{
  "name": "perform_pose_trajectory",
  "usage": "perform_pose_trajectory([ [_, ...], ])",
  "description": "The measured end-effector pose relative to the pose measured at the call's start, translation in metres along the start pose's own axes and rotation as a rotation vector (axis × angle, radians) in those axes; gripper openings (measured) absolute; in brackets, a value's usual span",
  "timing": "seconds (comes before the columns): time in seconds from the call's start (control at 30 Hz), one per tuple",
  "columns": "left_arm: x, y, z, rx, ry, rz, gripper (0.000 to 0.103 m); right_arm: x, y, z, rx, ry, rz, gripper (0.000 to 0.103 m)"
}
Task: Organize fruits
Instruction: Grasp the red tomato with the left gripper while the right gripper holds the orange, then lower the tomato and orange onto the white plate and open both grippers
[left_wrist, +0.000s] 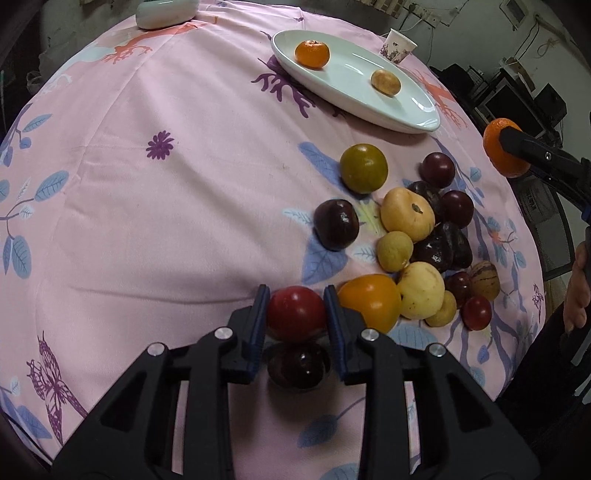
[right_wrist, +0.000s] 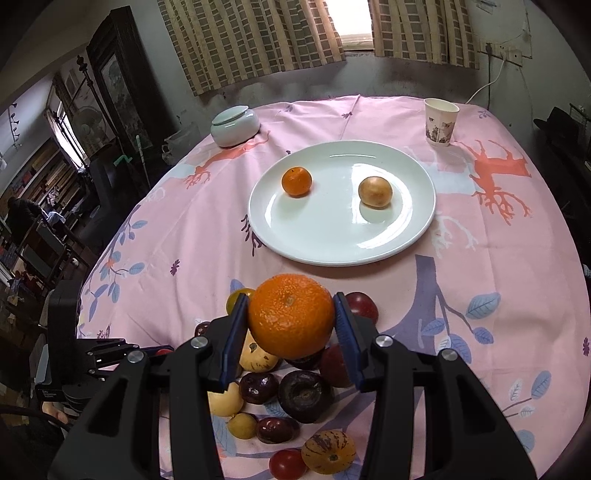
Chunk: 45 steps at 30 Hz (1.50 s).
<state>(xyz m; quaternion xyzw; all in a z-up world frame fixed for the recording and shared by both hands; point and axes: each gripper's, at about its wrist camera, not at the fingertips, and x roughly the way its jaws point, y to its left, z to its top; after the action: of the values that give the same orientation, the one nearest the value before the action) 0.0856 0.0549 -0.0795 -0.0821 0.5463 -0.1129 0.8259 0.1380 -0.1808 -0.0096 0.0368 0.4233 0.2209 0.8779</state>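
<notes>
My left gripper (left_wrist: 296, 312) is shut on a red tomato (left_wrist: 295, 312), held over a dark plum (left_wrist: 297, 365) on the pink cloth. Right of it lies a pile of fruit: an orange tomato (left_wrist: 371, 301), yellow fruits (left_wrist: 406, 214), dark plums (left_wrist: 336, 224) and a green-yellow fruit (left_wrist: 364, 168). My right gripper (right_wrist: 291, 317) is shut on a large orange (right_wrist: 291, 315), lifted above the pile; that orange (left_wrist: 504, 153) also shows at the right edge of the left wrist view. The white plate (right_wrist: 314, 240) holds a small mandarin (right_wrist: 296, 181) and a brown fruit (right_wrist: 375, 192).
A paper cup (right_wrist: 440, 122) stands behind the plate to the right. A pale lidded jar (right_wrist: 234, 125) sits at the back left. A striped fruit (right_wrist: 328, 452) and a cherry tomato (right_wrist: 287, 464) lie nearest me. The left half of the cloth is bare.
</notes>
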Motion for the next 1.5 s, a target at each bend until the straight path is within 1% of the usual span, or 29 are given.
perform_pose_trajectory([
  [0.13, -0.003, -0.006, -0.003, 0.015, -0.008, 0.018, 0.03, 0.001, 0.0, -0.002, -0.001, 0.004, 0.001, 0.047],
  [0.23, -0.008, -0.011, 0.001, 0.032, -0.023, 0.037, 0.029, 0.0, -0.004, -0.003, 0.006, 0.004, -0.003, 0.047],
  [0.37, -0.021, -0.018, 0.017, 0.054, -0.067, 0.034, 0.029, -0.001, -0.008, -0.004, 0.011, 0.003, -0.007, 0.047],
  [0.43, -0.028, -0.027, 0.029, 0.082, -0.103, 0.047, 0.029, -0.002, -0.009, -0.004, 0.012, -0.002, -0.009, 0.047],
  [0.57, -0.032, -0.04, 0.068, 0.113, -0.159, 0.079, 0.03, 0.002, -0.014, -0.002, 0.021, -0.006, -0.016, 0.046],
  [0.73, -0.013, -0.054, 0.135, 0.125, -0.19, 0.091, 0.03, 0.021, -0.021, 0.016, 0.004, 0.009, -0.037, 0.046],
  [0.83, 0.005, -0.061, 0.172, 0.127, -0.185, 0.093, 0.03, 0.037, -0.021, 0.035, -0.038, 0.026, -0.062, 0.046],
  [0.9, 0.022, -0.065, 0.194, 0.12, -0.167, 0.104, 0.03, 0.049, -0.023, 0.05, -0.06, 0.01, -0.097, 0.046],
  [0.97, 0.041, -0.064, 0.21, 0.104, -0.14, 0.112, 0.03, 0.065, -0.03, 0.064, -0.06, 0.003, -0.123, 0.046],
  [1.03, 0.059, -0.062, 0.22, 0.083, -0.105, 0.113, 0.03, 0.085, -0.04, 0.072, -0.05, 0.019, -0.132, 0.046],
  [1.1, 0.074, -0.062, 0.228, 0.069, -0.074, 0.111, 0.03, 0.104, -0.051, 0.077, -0.03, 0.051, -0.135, 0.046],
  [1.17, 0.082, -0.065, 0.232, 0.073, -0.061, 0.121, 0.03, 0.114, -0.06, 0.079, -0.005, 0.068, -0.127, 0.046],
  [1.3, 0.086, -0.073, 0.235, 0.09, -0.064, 0.127, 0.03, 0.122, -0.064, 0.084, -0.005, 0.07, -0.134, 0.046],
  [1.43, 0.088, -0.075, 0.242, 0.089, -0.069, 0.135, 0.03, 0.132, -0.067, 0.083, 0.007, 0.093, -0.114, 0.046],
  [1.47, 0.088, -0.075, 0.243, 0.085, -0.068, 0.139, 0.032, 0.134, -0.066, 0.082, 0.005, 0.093, -0.113, 0.049],
  [1.5, 0.087, -0.074, 0.244, 0.079, -0.071, 0.139, 0.044, 0.135, -0.065, 0.082, -0.003, 0.087, -0.117, 0.054],
])
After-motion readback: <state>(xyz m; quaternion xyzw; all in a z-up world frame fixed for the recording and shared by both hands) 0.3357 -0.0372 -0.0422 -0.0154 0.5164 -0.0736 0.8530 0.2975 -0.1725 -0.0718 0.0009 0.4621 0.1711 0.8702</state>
